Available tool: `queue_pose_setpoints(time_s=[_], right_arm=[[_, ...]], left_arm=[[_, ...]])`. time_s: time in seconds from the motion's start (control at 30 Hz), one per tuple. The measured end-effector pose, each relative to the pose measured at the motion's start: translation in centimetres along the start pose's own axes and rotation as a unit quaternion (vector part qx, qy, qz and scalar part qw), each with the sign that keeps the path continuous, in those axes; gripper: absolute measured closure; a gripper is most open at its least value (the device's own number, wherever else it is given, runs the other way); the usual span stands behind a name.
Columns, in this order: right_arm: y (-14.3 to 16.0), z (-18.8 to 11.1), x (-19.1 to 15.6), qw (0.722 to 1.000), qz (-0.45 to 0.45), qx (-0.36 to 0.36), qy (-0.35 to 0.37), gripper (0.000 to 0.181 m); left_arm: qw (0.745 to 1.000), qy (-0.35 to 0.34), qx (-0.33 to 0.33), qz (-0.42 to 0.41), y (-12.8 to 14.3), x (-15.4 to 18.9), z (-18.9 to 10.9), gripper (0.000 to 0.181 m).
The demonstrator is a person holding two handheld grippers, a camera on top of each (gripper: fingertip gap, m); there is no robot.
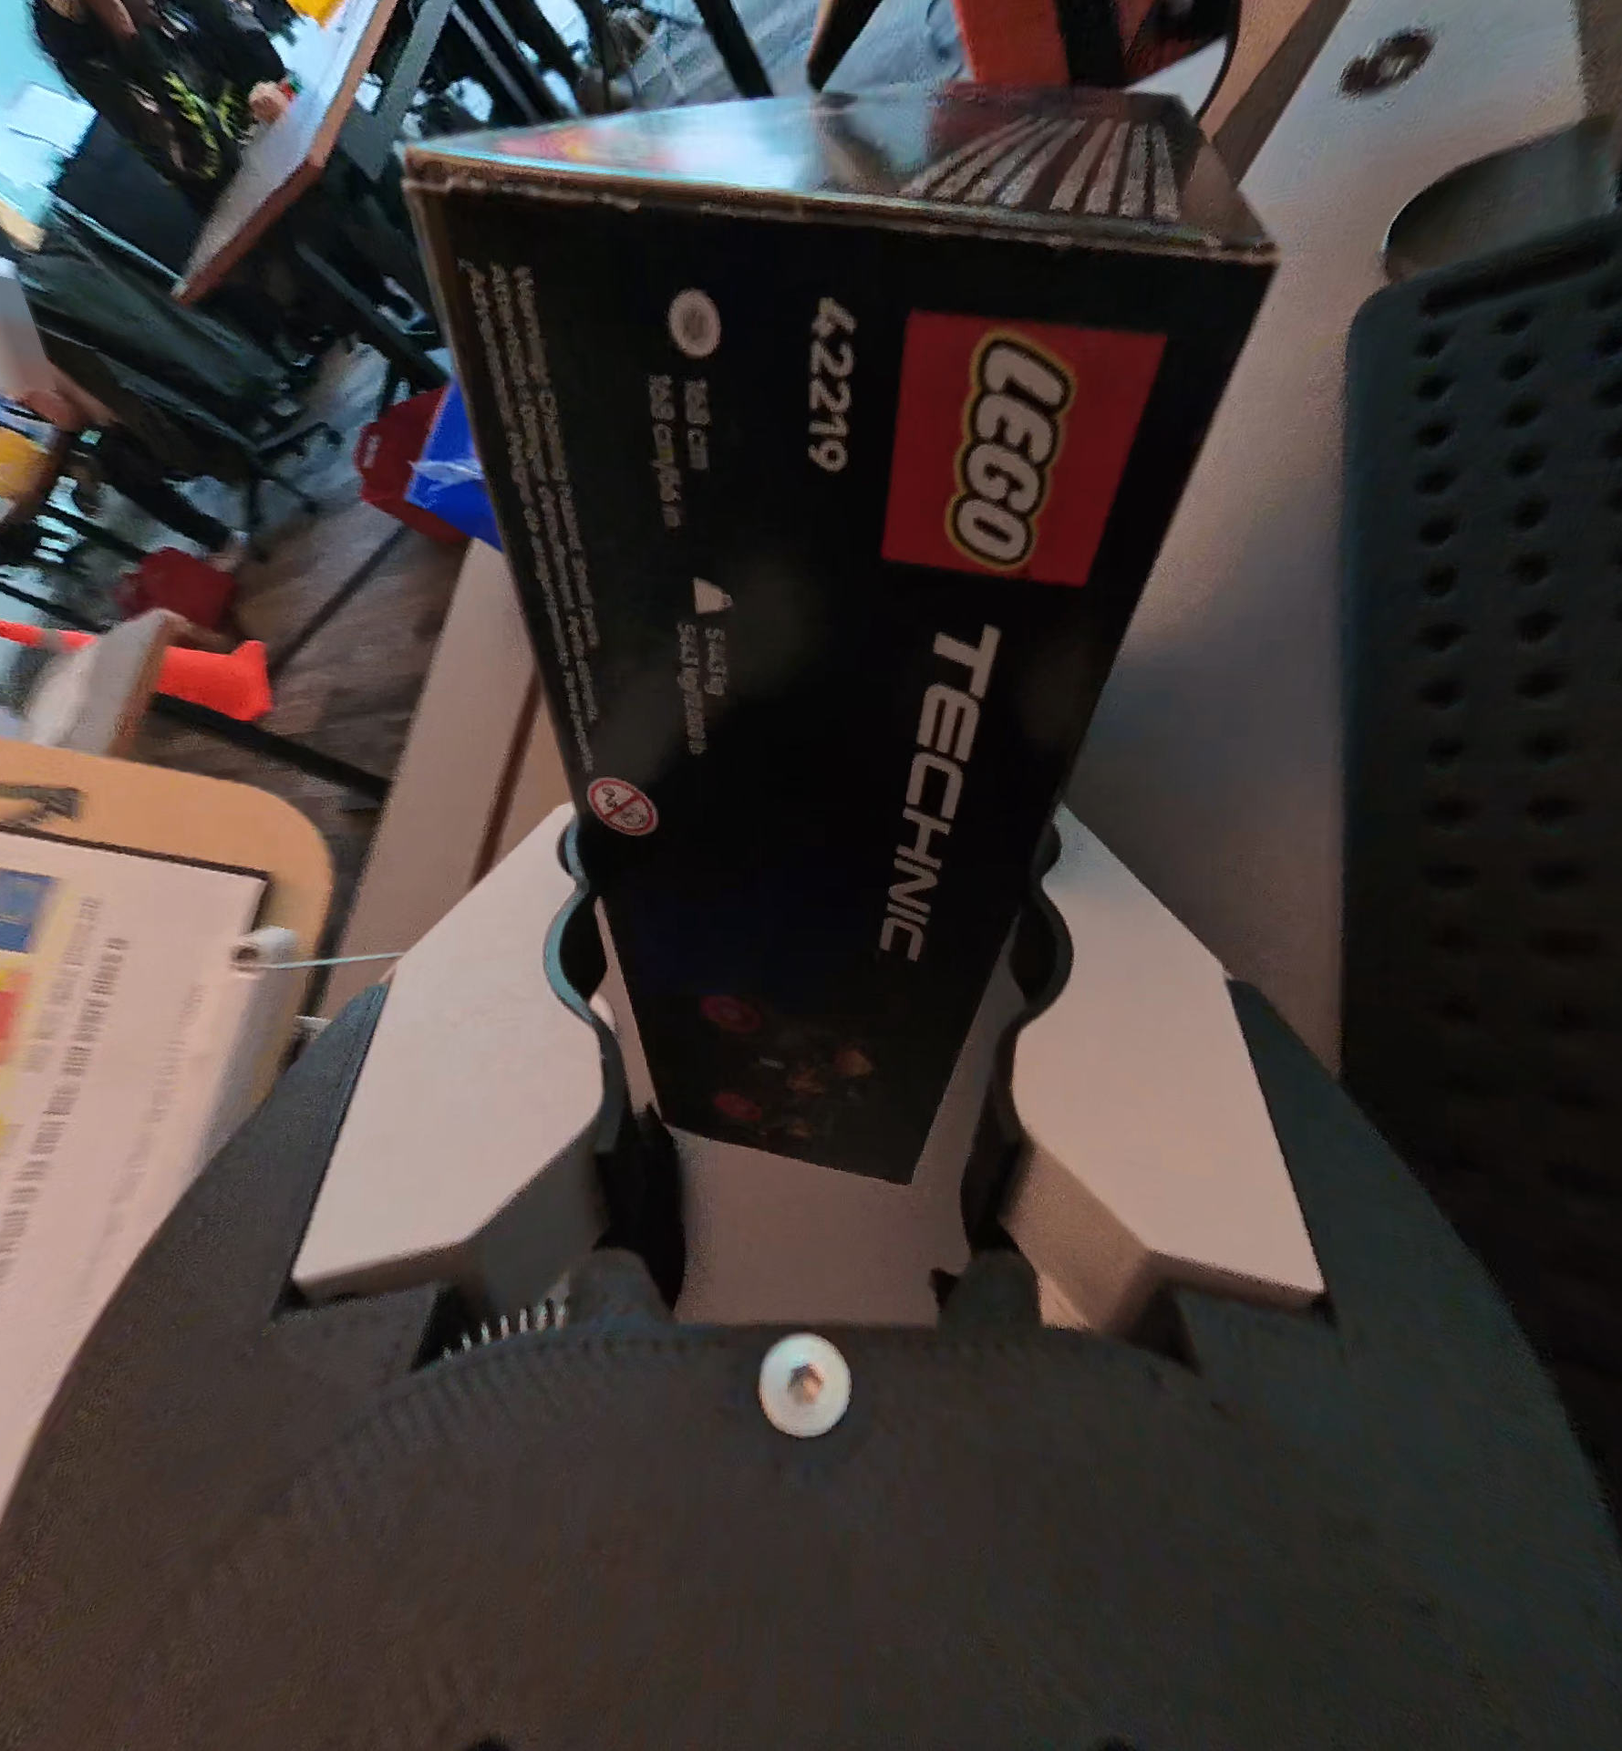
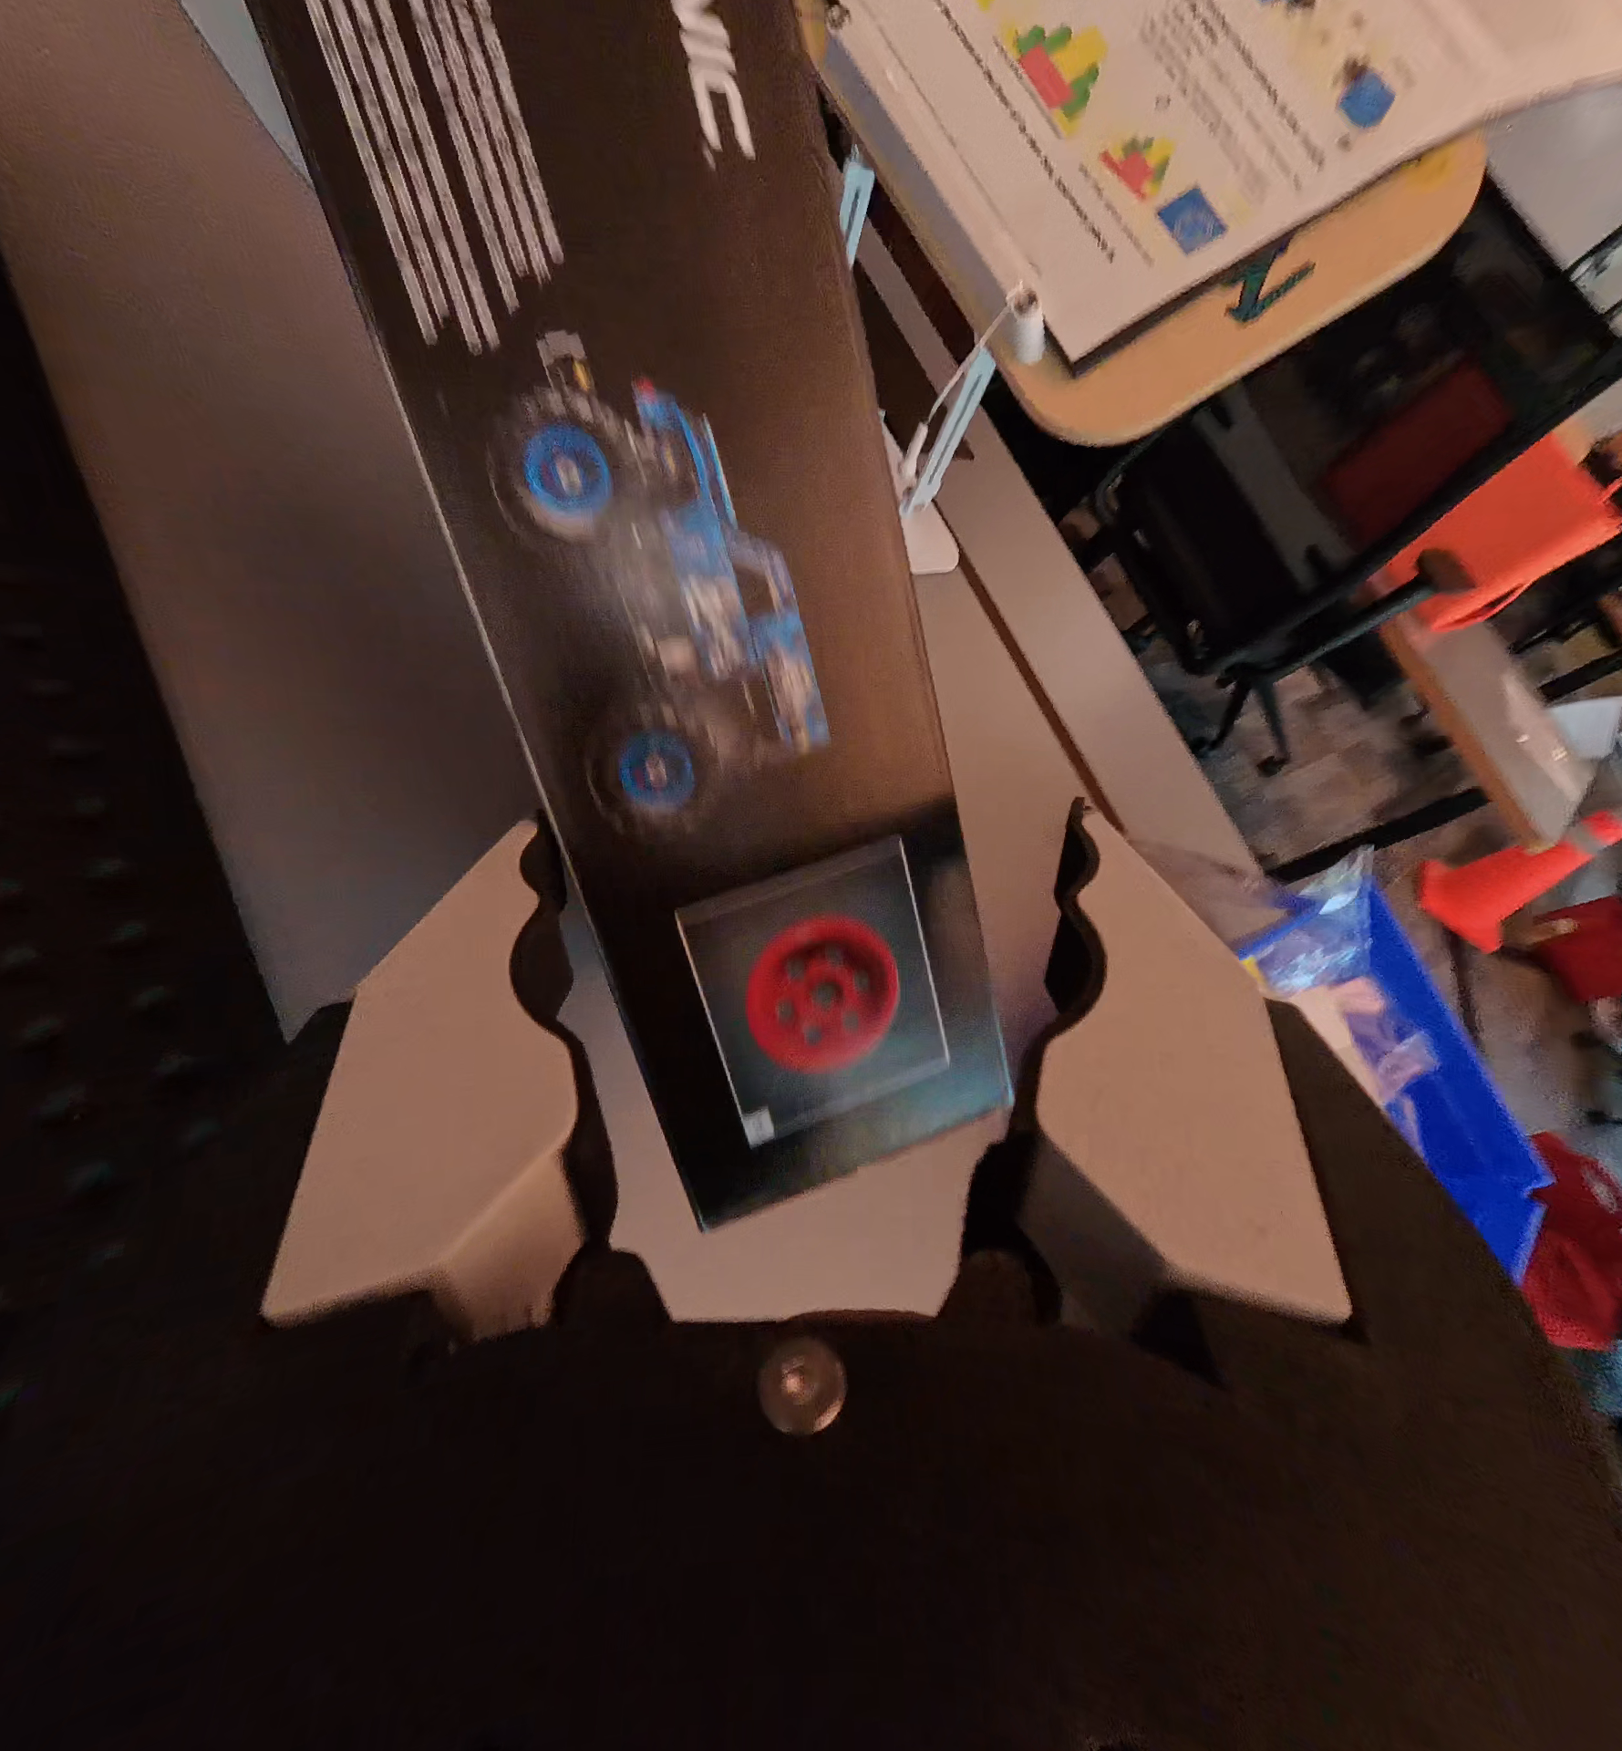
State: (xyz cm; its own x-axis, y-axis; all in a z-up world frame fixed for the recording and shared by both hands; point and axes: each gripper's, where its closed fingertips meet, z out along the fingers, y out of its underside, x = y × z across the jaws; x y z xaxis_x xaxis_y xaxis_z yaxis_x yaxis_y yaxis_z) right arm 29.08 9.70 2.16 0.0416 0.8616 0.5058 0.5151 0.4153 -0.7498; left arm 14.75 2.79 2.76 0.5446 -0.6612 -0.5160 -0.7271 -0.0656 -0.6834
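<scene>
A black toy-set box (image 1: 835,568) with a red logo square stands up from a grey tabletop (image 1: 1195,720). My left gripper (image 1: 811,853) is shut on its narrow side, with both fingers pressing the box's edges. The right wrist view shows another narrow face of the box (image 2: 693,568), printed with a blue vehicle and a red wheel. My right gripper (image 2: 807,853) has the box's near end between its jaws. The left finger (image 2: 541,947) touches the box. A gap shows between the box and the right finger (image 2: 1072,947). This view is blurred.
A dark perforated panel (image 1: 1527,663) stands close on the right. A printed sheet on a tan board (image 1: 77,1042) lies left, and it also shows in the right wrist view (image 2: 1214,142). Beyond the table edge are orange cones (image 2: 1527,872), a blue bag (image 2: 1413,1042), chairs and desks.
</scene>
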Motion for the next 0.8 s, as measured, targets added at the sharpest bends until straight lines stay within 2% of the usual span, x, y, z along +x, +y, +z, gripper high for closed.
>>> queue_pose_setpoints(time_s=[0.13,0.2,0.33,0.5,0.8], right_arm=[[-2.8,0.9,-2.6,0.998,-0.056,0.019,0.013,0.075],[-3.3,1.5,-3.7,0.996,-0.085,0.014,0.023,0.084],[-2.3,1.9,-4.2,0.994,-0.093,0.013,0.049,0.083],[-1.1,1.8,-5.3,0.99,-0.118,0.015,0.074,0.085],[0.3,2.3,-7.0,0.985,-0.145,-0.006,0.091,0.086]], left_arm=[[0.994,-0.047,-0.036,0.089,-2.9,1.5,-0.3,0.095],[0.989,-0.067,-0.044,0.123,-4.0,2.3,-0.1,0.095],[0.98,-0.096,-0.055,0.164,-4.3,3.1,-0.1,0.095],[0.982,-0.068,-0.023,0.172,-4.6,5.5,-0.6,0.096],[0.978,-0.071,0.004,0.197,-4.5,8.4,-1.6,0.098]])
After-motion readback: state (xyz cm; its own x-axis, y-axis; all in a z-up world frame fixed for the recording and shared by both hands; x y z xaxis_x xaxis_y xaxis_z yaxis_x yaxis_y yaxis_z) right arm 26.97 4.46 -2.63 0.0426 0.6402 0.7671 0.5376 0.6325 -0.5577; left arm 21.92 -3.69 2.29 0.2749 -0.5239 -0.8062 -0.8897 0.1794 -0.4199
